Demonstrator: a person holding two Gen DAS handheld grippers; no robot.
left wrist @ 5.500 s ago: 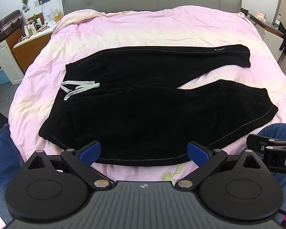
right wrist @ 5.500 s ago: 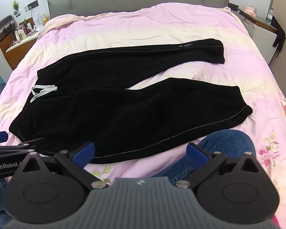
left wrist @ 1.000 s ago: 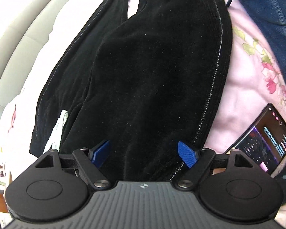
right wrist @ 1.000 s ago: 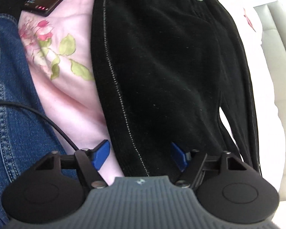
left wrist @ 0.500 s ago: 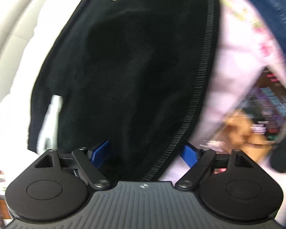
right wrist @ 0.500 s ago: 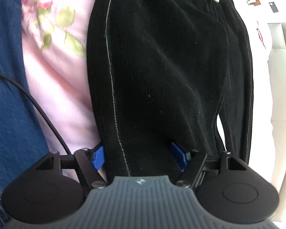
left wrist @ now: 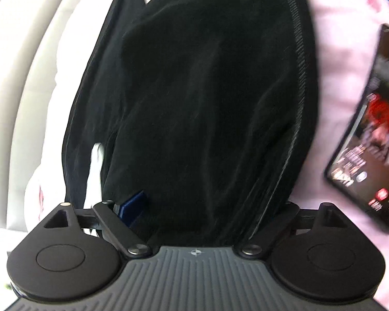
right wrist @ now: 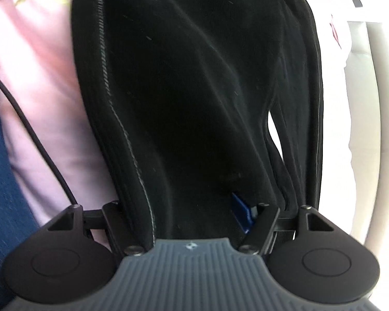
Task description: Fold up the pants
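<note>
Black pants (left wrist: 207,90) lie on the pink duvet (left wrist: 337,51), with a white drawstring (left wrist: 96,165) at the waist end on the left. My left gripper (left wrist: 207,204) is low over that end. Its jaws are opening wide, and fabric lies between them and covers the right pad. Only the left blue pad (left wrist: 133,204) shows. In the right wrist view the pants (right wrist: 194,90) run away from my right gripper (right wrist: 181,210). Its jaws are closing with the stitched leg end between them. The right pad (right wrist: 242,213) shows and the left one is hidden.
A lit phone (left wrist: 370,134) lies on the duvet to the right of the pants. A person's jeans-clad leg (right wrist: 2,155) and a black cable (right wrist: 39,140) are at the left of the right wrist view. The pale headboard (right wrist: 370,129) runs beyond the pants.
Both grippers have come down onto the pants, and fabric now covers one pad of each. The left jaws stand wider, the right jaws narrower. Both views rolled slightly.
</note>
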